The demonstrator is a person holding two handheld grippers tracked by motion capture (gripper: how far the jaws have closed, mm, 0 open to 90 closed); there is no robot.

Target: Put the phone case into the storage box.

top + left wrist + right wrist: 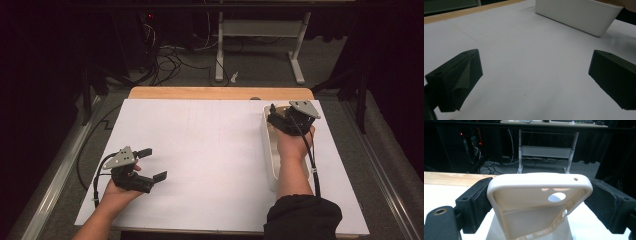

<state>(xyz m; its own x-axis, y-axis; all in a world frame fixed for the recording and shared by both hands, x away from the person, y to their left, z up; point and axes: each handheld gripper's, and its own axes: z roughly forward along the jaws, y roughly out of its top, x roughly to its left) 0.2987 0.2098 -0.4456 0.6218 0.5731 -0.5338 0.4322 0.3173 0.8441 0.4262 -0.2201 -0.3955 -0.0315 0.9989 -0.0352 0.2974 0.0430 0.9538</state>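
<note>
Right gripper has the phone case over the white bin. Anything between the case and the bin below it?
Nothing visible. The right gripper is shut on the phone case, held upright directly above the white bin. No object shows between them; the bin's inside is mostly hidden.

No legible text or labels anywhere

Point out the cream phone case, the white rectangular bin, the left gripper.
cream phone case [534, 183]: right gripper view, on its top edge, between the jaws.
white rectangular bin [576, 15]: left gripper view, on its long side wall.
left gripper [151, 163]: high view, midway between its open fingertips.
</note>
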